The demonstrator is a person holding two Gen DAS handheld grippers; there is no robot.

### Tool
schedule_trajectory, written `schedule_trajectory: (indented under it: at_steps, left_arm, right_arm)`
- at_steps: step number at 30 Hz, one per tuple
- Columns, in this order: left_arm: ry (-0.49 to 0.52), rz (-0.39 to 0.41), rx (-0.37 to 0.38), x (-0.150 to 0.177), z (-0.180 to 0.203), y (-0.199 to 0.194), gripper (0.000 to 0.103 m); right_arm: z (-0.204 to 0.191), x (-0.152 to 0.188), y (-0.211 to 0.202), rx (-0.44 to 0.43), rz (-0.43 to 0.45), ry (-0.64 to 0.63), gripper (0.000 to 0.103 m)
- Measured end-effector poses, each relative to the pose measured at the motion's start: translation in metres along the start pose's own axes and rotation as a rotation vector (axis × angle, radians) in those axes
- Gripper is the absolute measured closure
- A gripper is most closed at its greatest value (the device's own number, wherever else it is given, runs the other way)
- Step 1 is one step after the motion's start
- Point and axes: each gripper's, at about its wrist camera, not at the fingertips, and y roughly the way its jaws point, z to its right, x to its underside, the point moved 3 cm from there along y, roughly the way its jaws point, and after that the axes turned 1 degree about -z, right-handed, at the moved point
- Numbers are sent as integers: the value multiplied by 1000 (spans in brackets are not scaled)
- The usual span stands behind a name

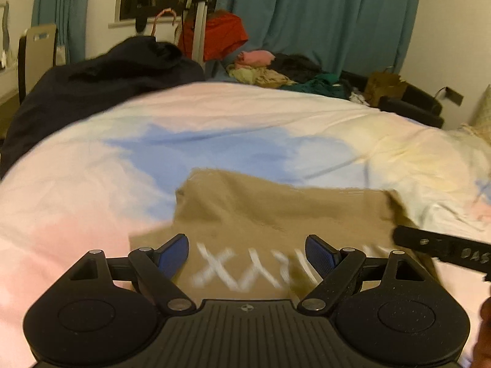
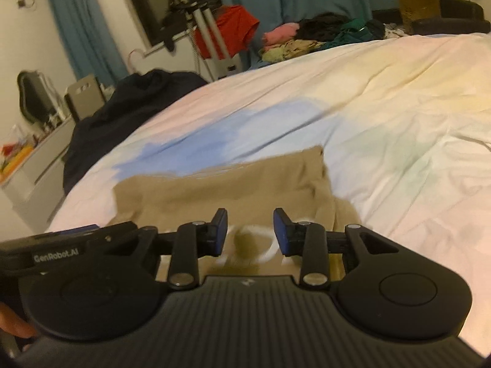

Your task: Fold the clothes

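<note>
The left gripper [image 1: 247, 254] has its jaws spread wide, holding nothing, above white letters printed on a tan garment [image 1: 276, 211]. The right gripper [image 2: 250, 233] also has its jaws apart and empty, less wide. Only the left wrist view shows the letters fairly whole, though blurred and unreadable; in the right wrist view they are mostly hidden. The garment lies folded on the bed [image 2: 399, 122], long axis from 9 to 3 o'clock. At 12 o'clock, a clothes pile [image 1: 276, 73] is seen.
</note>
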Motion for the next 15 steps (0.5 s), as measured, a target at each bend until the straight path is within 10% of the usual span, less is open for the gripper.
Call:
schedule_trajectory:
  at_steps: [2, 6, 15]
  left_arm:
    - [-40, -24, 23, 9, -2, -12, 18]
    - [18, -23, -1, 19, 6, -23, 18]
    - [10, -110, -39, 27, 1, -6, 17]
  right_arm:
    - [-7, 7, -10, 7, -10, -9, 62]
    - [-13, 23, -22, 23, -2, -15, 20]
    - [-5, 37, 8, 97, -75, -55, 22]
